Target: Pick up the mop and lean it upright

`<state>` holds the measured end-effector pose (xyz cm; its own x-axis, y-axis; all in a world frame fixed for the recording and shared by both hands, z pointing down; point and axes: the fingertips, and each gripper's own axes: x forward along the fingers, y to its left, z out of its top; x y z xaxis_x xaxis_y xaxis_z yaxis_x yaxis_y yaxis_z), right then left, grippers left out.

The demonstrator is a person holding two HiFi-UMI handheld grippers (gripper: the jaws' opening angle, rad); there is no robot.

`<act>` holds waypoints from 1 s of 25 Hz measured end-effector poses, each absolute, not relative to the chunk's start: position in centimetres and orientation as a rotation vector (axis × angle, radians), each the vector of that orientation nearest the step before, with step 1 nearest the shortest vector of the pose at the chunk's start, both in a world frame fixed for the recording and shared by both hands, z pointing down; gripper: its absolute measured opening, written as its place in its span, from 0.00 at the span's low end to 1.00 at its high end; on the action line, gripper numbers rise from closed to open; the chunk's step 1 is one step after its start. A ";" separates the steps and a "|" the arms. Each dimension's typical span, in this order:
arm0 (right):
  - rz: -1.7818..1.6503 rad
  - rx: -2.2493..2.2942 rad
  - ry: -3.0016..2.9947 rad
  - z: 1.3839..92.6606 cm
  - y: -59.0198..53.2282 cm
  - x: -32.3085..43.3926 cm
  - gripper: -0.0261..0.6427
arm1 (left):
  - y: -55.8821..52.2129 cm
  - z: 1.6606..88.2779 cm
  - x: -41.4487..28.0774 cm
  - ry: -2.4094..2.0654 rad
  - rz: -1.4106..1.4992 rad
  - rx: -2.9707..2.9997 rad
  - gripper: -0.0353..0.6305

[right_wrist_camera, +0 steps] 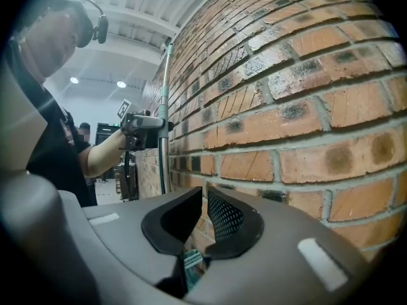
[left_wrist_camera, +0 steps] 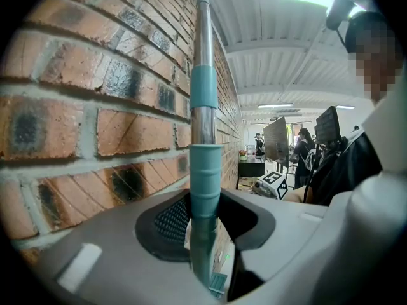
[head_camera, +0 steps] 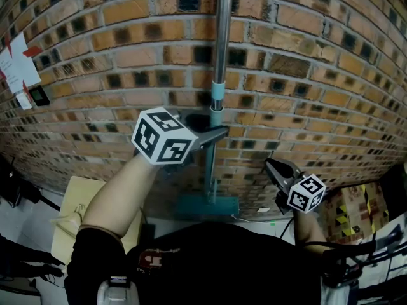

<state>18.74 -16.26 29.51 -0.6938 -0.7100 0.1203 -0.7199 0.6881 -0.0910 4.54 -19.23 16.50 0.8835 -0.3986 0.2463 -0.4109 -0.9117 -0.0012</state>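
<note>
The mop stands upright against the brick wall (head_camera: pixel 305 62), its silver pole (head_camera: pixel 222 43) rising from the teal mop head (head_camera: pixel 206 206) on the floor. My left gripper (head_camera: pixel 216 134) is shut on the pole just below a teal collar. In the left gripper view the teal sleeve of the handle (left_wrist_camera: pixel 205 170) sits pinched in my left gripper (left_wrist_camera: pixel 205 218). My right gripper (head_camera: pixel 272 167) hovers lower right of the pole, close to the wall, shut with nothing in it (right_wrist_camera: pixel 203 202). From the right gripper view I see the pole (right_wrist_camera: pixel 164 145) and the left gripper (right_wrist_camera: pixel 156 129) on it.
Papers (head_camera: pixel 16 65) are pinned to the wall at far left. A beige mat (head_camera: pixel 70 227) lies on the floor at lower left, and a yellow-and-black patterned object (head_camera: pixel 353 218) at lower right. Desks and monitors (left_wrist_camera: pixel 276 142) with people stand far along the wall.
</note>
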 end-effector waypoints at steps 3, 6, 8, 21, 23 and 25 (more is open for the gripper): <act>0.197 1.175 -2.820 29.4 -16.2 18.1 0.10 | -19.1 16.6 4.5 -0.643 0.378 2.999 0.25; 0.194 1.137 -2.836 29.2 -16.2 17.0 0.11 | -19.1 16.7 4.5 -0.641 0.381 3.000 0.25; 0.192 1.089 -2.854 29.1 -16.2 15.8 0.12 | -19.0 16.7 4.6 -0.638 0.382 3.002 0.25; 0.062 0.726 -2.935 27.3 -16.8 4.3 0.25 | -18.4 17.1 5.5 -0.611 0.389 2.996 0.25; 0.035 0.685 -2.934 26.8 -17.0 2.9 0.25 | -18.3 17.2 5.6 -0.609 0.389 2.994 0.25; 0.011 0.667 -2.934 26.4 -17.2 1.9 0.26 | -18.3 17.3 5.6 -0.608 0.388 2.993 0.25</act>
